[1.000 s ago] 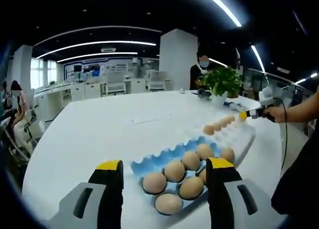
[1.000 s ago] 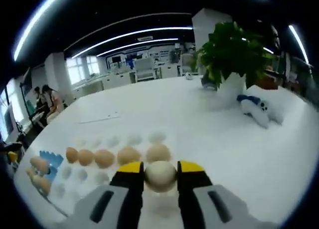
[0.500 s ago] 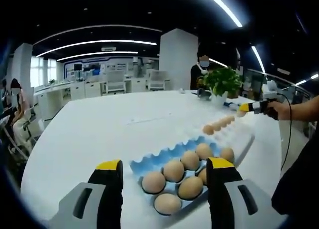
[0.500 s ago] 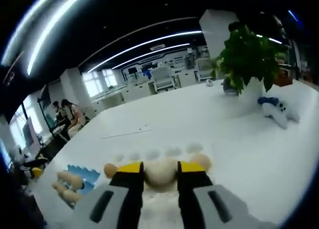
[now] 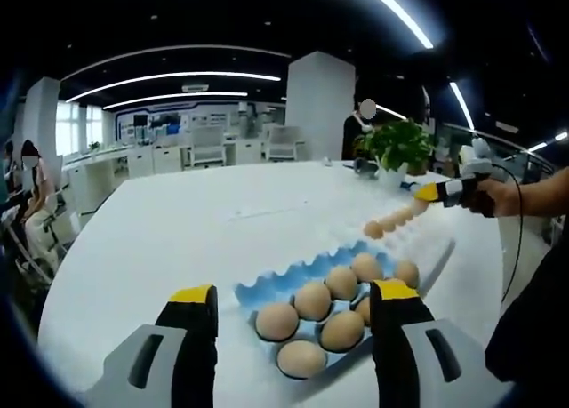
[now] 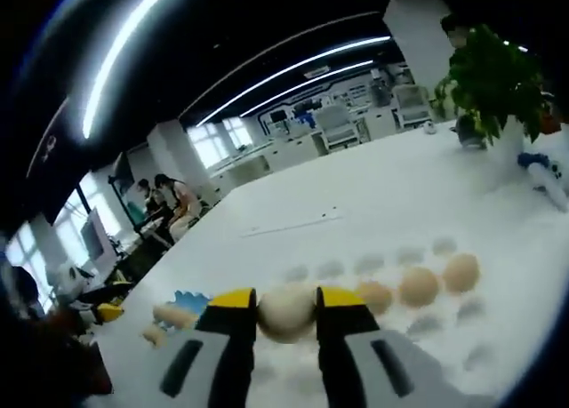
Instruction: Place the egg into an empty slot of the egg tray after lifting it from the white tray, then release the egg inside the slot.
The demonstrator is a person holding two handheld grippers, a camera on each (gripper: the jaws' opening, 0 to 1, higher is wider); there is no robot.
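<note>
Yellow-tipped right gripper (image 6: 286, 303) clenched on a pale egg (image 6: 286, 312), held between the pads above the white tray (image 6: 462, 337); long axis of the egg hard to tell from here. Just beyond the tips, a row of three brown eggs (image 6: 418, 286) seated in the white tray's cups, several cups around them bare. Farther left, the blue egg tray (image 6: 182, 300) with a few eggs at its edge. Wide bare white table (image 6: 356, 195) beyond, potted plant (image 6: 493, 79) at the far right.

Left gripper (image 5: 293, 294) released, jaws spread wide with nothing between, poised over the blue egg tray (image 5: 267, 288), which carries seven brown eggs (image 5: 313, 300). White tray (image 5: 427, 239) just beyond it; right gripper (image 5: 427, 192) held in a hand (image 5: 498, 197) near the table's far edge.
</note>
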